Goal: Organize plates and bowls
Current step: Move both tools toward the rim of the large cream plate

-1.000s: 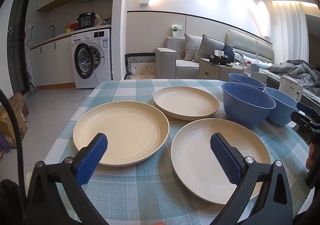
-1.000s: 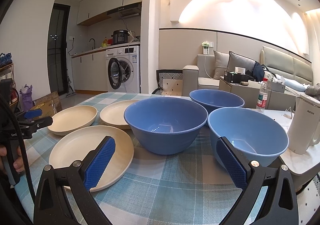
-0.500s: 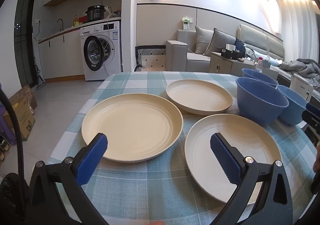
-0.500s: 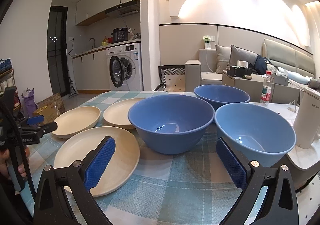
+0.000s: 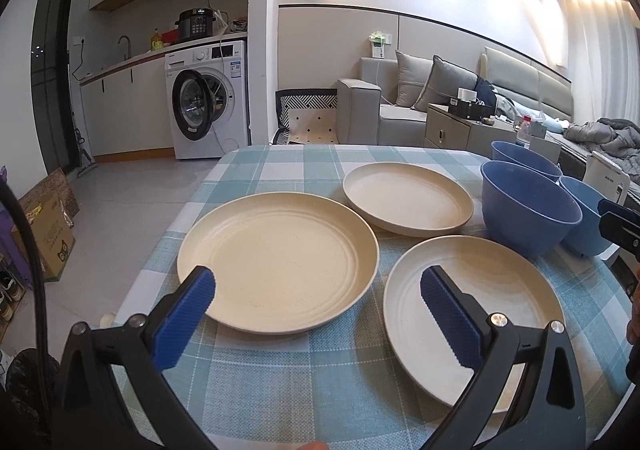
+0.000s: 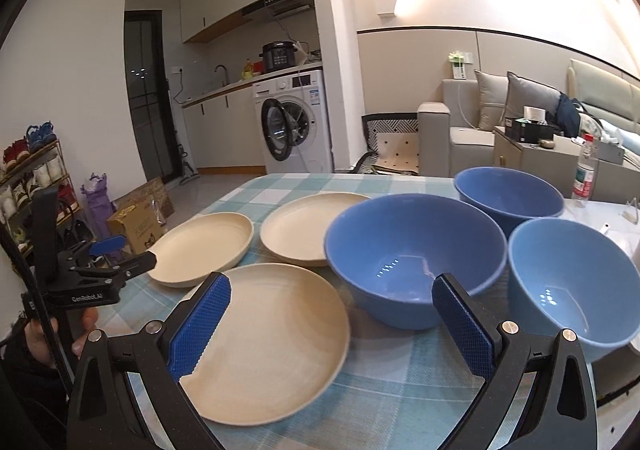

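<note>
Left-wrist view, left to right: left tongs wide open, nothing held, low centre of frame over the checked worktop. Big cream plate centre, smaller plate behind, third plate lower right. Three blue bowls at right edge. Right tongs also wide open, empty, bottom of right-wrist view.

Third bowl partly behind another
</note>
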Demonstrator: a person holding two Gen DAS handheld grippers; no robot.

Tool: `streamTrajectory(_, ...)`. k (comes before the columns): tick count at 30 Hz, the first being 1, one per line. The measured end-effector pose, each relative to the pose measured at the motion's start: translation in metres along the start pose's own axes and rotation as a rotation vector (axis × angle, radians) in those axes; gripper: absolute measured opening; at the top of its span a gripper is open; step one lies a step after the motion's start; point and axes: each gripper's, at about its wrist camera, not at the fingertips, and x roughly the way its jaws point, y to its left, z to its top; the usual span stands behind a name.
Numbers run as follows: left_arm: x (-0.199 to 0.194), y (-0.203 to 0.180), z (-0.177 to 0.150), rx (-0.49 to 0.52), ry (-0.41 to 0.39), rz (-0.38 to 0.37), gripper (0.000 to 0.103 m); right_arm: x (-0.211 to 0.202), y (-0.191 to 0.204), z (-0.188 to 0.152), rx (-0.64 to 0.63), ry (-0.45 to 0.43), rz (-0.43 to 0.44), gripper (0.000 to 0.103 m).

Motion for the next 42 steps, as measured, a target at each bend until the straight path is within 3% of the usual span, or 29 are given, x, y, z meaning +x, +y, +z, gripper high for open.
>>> streamTrajectory(10,0.003,0.010,0.013,-0.039,0.009,0.025,0.103,0.017,0.022,0.022,-0.024,0.024,0.073,0.103)
streamTrajectory(18,0.002,0.006,0.027,-0.012,0.010,0.025,0.103,0.031,0.037,0.042,-0.042,0.046,0.136,0.103)
streamTrajectory(42,0.025,0.041,0.054,-0.071,0.070,0.050,0.103,0.095,0.064,0.072,-0.016,0.132,0.189,0.103)
